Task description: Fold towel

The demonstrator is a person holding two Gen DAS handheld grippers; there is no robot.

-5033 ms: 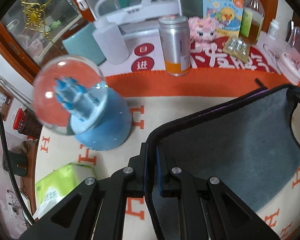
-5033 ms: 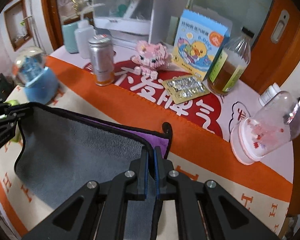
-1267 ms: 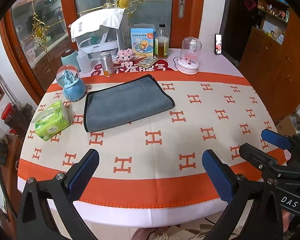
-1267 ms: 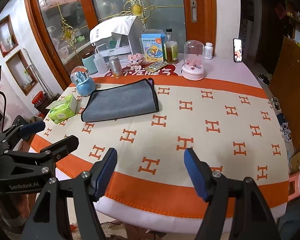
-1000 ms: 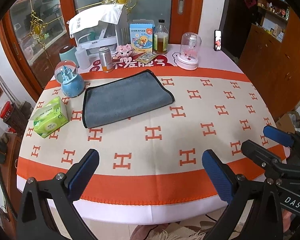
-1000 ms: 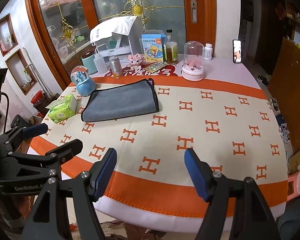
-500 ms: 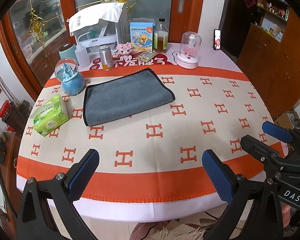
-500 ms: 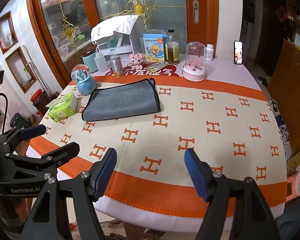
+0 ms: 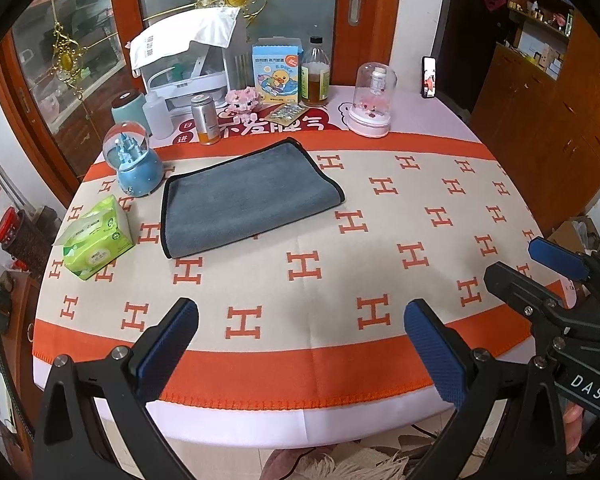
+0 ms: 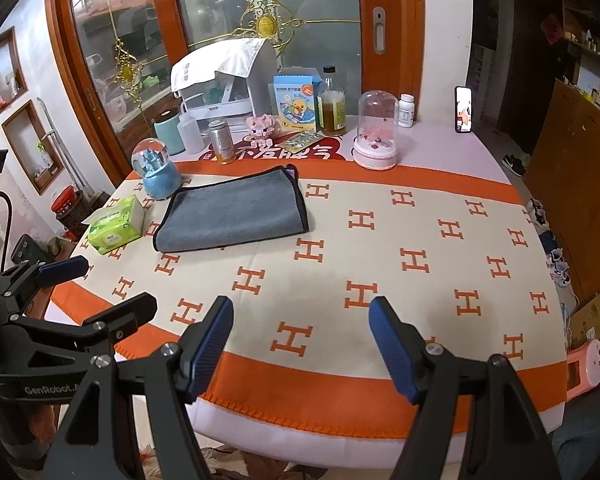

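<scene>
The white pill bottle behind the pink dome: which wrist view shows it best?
The right wrist view: the white pill bottle stands fully clear beside the pink dome. In the left wrist view it appears only through the dome's glass, distorted and partly hidden.

"DAS" on right hand-held gripper (image 9: 556, 280), "GenRobot" on left hand-held gripper (image 10: 80, 288), "H" pattern on tablecloth (image 10: 380, 240)

It was a home dining room. A round table (image 9: 380, 408) wore an orange-bordered cloth and carried a snow globe (image 9: 134, 160), a tissue pack (image 9: 96, 240) and bottles. Wooden cabinets (image 9: 548, 120) and glass doors (image 10: 236, 20) stood around it.
</scene>
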